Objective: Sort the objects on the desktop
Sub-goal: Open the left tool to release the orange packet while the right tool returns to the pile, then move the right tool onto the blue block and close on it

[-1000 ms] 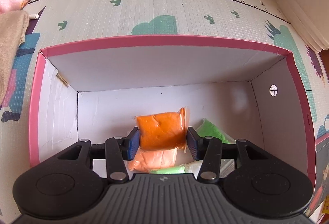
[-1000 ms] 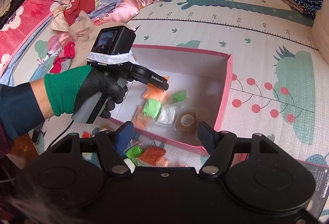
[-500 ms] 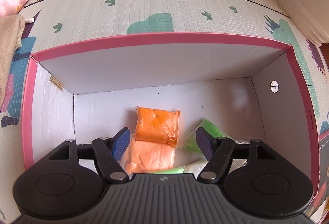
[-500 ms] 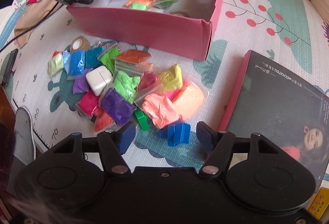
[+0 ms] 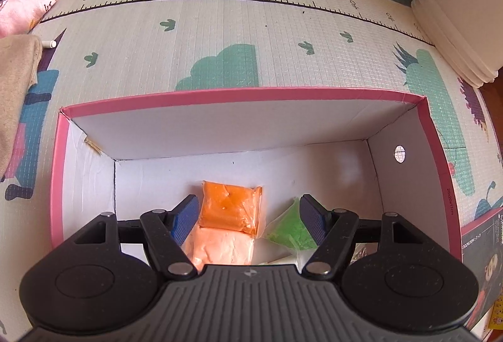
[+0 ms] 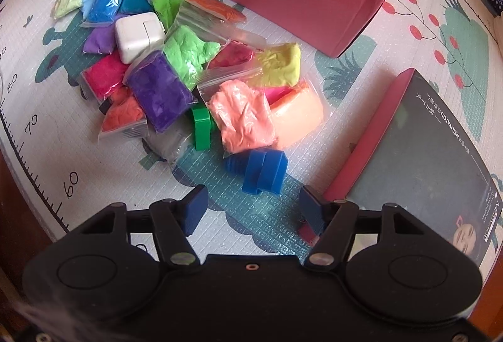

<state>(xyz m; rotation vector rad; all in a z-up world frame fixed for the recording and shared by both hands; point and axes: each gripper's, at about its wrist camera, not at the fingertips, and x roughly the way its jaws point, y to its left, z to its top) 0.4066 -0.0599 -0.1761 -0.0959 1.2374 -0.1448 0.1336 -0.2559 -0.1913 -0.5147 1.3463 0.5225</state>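
Inside the pink box [image 5: 242, 96], left to right, lie an orange clay bag [image 5: 231, 208] overlapping a peach clay bag [image 5: 220, 249] nearer the camera, then a green clay bag [image 5: 290, 228]. Left tongs [image 5: 248, 216] hover above them, spread wide and empty. Outside on the play mat [image 6: 251, 213], right tongs [image 6: 253, 210] gape wide, empty, near a blue block [image 6: 264, 170] at the heap of clay bags [image 6: 176, 68].

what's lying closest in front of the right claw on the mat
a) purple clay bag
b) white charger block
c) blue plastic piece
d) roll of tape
c: in the right wrist view the blue plastic piece lies just ahead of the open right claw, nearer than anything else in the pile.
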